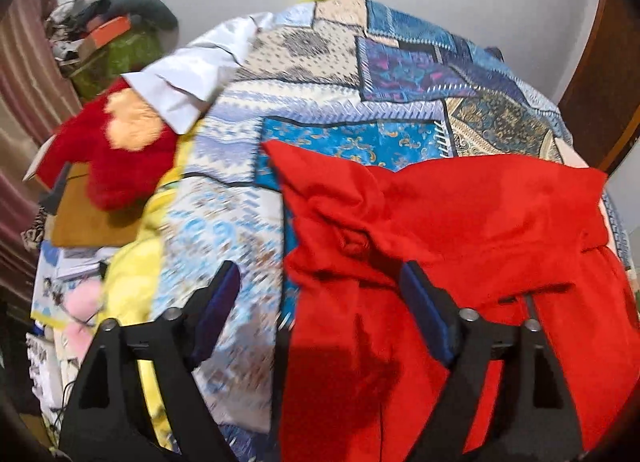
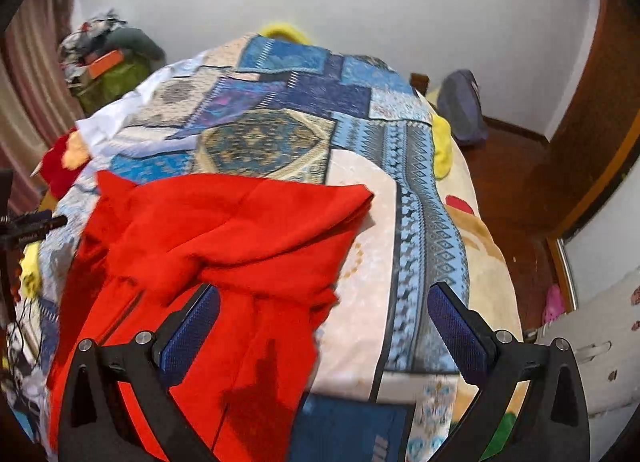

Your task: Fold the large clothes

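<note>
A large bright red garment (image 1: 460, 230) lies crumpled on the patchwork blue bedspread (image 1: 328, 102), its lower part hanging over the near edge. My left gripper (image 1: 320, 282) is open and empty, hovering over the garment's left edge, its right finger (image 1: 424, 310) above the red cloth. In the right wrist view the same red garment (image 2: 224, 230) lies left of centre on the bedspread (image 2: 424, 222). My right gripper (image 2: 324, 306) is open and empty above the garment's right edge, its left finger (image 2: 192, 326) over the cloth.
A white cloth (image 1: 188, 74), a red plush toy (image 1: 116, 154) and yellow fabric (image 1: 132, 270) lie at the bed's left side. A cluttered pile (image 1: 100, 34) stands by the curtain. A grey bag (image 2: 460, 106) sits on the wooden floor at right. A door (image 2: 592, 110) is at right.
</note>
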The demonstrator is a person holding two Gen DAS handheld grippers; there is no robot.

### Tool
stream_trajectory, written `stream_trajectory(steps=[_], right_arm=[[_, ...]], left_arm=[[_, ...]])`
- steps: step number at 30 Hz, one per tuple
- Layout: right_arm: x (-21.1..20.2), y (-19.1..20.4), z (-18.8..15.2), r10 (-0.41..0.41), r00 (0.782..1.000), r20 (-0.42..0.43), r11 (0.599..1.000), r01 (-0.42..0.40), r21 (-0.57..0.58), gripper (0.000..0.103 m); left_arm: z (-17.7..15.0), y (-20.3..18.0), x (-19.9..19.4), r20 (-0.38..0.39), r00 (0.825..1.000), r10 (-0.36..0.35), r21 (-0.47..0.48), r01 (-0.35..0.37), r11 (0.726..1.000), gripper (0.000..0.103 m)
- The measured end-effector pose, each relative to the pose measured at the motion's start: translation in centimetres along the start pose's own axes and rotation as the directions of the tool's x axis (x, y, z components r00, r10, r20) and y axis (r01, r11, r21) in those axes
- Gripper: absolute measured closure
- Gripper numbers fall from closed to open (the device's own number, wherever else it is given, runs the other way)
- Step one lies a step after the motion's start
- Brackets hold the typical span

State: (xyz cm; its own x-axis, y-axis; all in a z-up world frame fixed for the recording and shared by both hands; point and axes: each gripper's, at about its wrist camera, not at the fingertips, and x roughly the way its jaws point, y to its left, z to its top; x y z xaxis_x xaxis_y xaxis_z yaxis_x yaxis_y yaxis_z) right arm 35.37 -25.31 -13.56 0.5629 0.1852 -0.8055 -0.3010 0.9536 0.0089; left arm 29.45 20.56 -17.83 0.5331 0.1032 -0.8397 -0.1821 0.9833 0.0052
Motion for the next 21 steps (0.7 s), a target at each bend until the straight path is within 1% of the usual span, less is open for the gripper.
stream_trajectory(steps=[4,7,9,12,14,16,17,19,21], right_arm=[[-2.3,1.5,-2.3,-0.020,1.000,0.015,0.999,0.021,-0.047,0.000],[-3.5,2.3,-4.2,-0.006,1.000,0.015,0.999,0.006,-0.051,0.000],[-4.0,2.6,-5.4,0.009,1.000,0.005,0.999,-0.009,-0.038,0.000],[-4.5,3.0,-7.5,0.023,1.000,-0.018,1.000,-0.023,-0.014,0.000],[-4.6,3.2,-8.9,0.026,0.999,-0.040,1.000,-0.026,-0.006,0.000],[-4.8,3.6,-10.4,0.045,0.996,-0.073,0.999,-0.046,-0.011,0.000],[-4.9,3.8,-10.9,0.053,0.995,-0.079,0.999,-0.054,-0.009,0.000],[-5.2,4.1,-12.4,0.079,0.993,-0.084,0.997,-0.079,0.006,0.000],[-5.4,4.2,-13.7,0.124,0.987,-0.098,0.992,-0.120,0.044,0.000]], left_arm=[[-1.9,0.9,-3.5,0.039,0.999,0.008,-0.005,-0.008,1.000,0.010],[-3.8,1.6,-5.0,0.043,0.999,0.002,-0.009,-0.001,1.000,0.008],[-5.1,1.9,-5.4,0.033,0.999,0.002,-0.018,-0.001,1.000,0.007],[-7.8,2.6,-5.2,-0.011,1.000,-0.015,-0.042,0.014,0.999,0.007],[-9.3,3.1,-4.9,-0.038,0.999,-0.009,-0.053,0.007,0.999,0.007],[-11.6,3.5,-4.2,-0.083,0.996,0.010,-0.064,-0.015,0.998,0.007],[-12.7,3.7,-4.0,-0.098,0.995,0.007,-0.077,-0.014,0.997,0.007],[-14.9,4.2,-3.3,-0.137,0.991,-0.006,-0.110,-0.009,0.994,0.007],[-16.9,4.5,-2.6,-0.176,0.984,-0.028,-0.140,0.003,0.990,0.007]])
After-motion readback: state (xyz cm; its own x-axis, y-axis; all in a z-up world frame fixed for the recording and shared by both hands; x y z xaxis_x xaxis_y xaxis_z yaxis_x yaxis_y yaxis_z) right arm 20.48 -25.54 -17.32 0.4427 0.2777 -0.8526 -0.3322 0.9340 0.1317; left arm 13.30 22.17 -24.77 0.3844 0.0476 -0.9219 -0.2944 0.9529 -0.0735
